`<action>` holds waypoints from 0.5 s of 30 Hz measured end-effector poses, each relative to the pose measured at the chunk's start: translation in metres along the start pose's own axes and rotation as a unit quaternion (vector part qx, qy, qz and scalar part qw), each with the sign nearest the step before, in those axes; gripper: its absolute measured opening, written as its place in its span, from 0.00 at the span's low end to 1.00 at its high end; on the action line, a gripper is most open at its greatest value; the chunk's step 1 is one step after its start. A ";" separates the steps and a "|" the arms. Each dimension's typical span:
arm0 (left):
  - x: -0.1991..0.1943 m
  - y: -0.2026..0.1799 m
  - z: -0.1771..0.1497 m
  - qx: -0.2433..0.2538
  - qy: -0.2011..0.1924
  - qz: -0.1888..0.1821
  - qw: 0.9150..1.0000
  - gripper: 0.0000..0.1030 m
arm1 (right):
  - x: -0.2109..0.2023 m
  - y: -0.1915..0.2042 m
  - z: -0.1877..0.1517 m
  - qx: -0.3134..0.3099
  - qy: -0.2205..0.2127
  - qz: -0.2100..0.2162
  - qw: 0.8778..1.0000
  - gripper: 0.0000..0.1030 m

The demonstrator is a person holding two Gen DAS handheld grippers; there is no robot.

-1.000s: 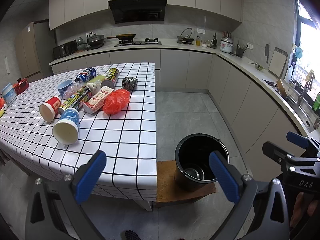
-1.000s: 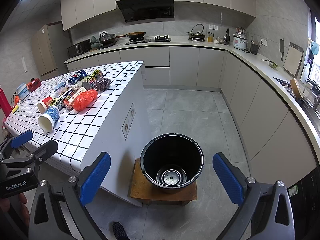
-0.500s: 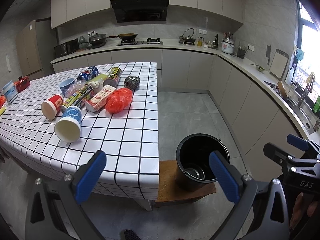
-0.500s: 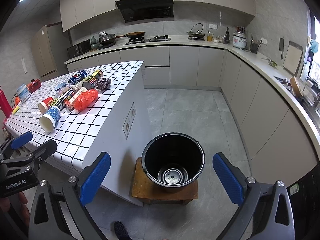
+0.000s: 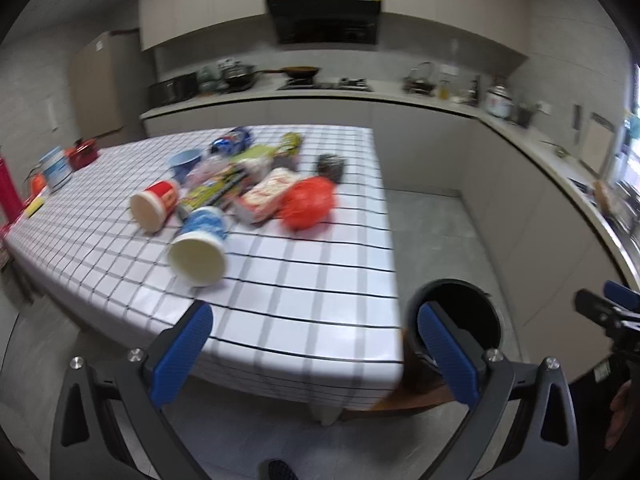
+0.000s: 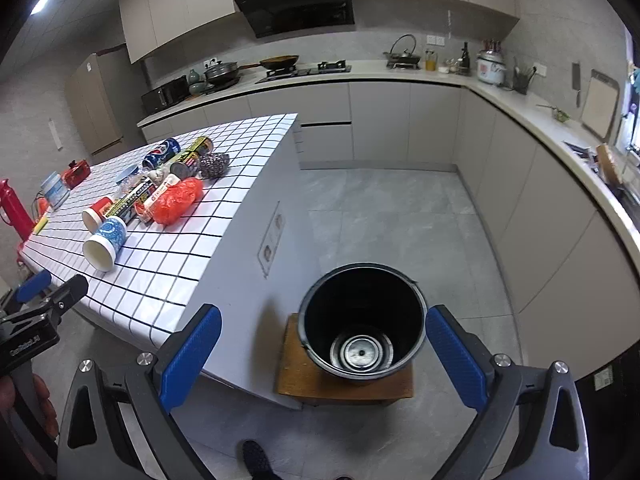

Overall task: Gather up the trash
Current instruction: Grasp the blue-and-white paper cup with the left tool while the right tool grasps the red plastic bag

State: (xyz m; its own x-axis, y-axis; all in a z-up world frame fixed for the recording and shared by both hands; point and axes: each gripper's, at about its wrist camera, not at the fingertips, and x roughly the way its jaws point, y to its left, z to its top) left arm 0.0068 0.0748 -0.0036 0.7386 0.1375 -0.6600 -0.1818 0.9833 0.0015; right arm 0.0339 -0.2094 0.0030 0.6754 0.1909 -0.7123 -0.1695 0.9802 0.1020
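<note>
Trash lies in a heap on the checked table [image 5: 304, 280]: a blue-and-white paper cup [image 5: 200, 246] on its side, a red cup [image 5: 154, 205], a red plastic bag [image 5: 308, 202], a snack packet [image 5: 266, 194], cans and a scouring ball [image 5: 330, 166]. The same heap shows in the right wrist view, with the red bag [image 6: 176, 200] and blue cup [image 6: 105, 242]. A black bucket [image 6: 362, 320] stands on a low wooden stool [image 6: 344, 384] beside the table. My left gripper [image 5: 316, 354] is open over the table's near edge. My right gripper [image 6: 326, 356] is open above the bucket, holding nothing.
Kitchen counters [image 6: 520, 108] with cabinets run along the back and right walls. Grey tiled floor [image 6: 400, 208] lies between table and cabinets. A red container [image 6: 14, 208] and small tins [image 6: 54, 188] sit at the table's far left. A shoe tip [image 6: 256, 460] shows below.
My left gripper has swung left and closer over the table, so the trash heap looks nearer and the bucket has slid to the right. The right gripper has barely moved.
</note>
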 end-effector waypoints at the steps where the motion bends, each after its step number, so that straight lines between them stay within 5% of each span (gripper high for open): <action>1: 0.004 0.009 0.002 -0.006 -0.001 0.003 1.000 1.00 | 0.004 0.002 0.002 -0.003 0.003 0.001 1.000 1.00; 5: 0.026 0.043 0.008 -0.026 0.004 0.027 0.999 1.00 | 0.023 0.018 0.018 -0.005 0.006 0.010 1.000 1.00; 15: 0.088 0.095 0.027 -0.046 0.030 0.008 0.998 0.94 | 0.079 0.085 0.061 -0.012 0.013 0.045 0.999 1.00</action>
State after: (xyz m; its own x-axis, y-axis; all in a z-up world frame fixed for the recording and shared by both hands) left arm 0.0718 0.1830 -0.0415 0.6955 0.1434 -0.7040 -0.2548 0.9654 -0.0550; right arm 0.1164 -0.1082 -0.0027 0.6380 0.2762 -0.7188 -0.2464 0.9576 0.1493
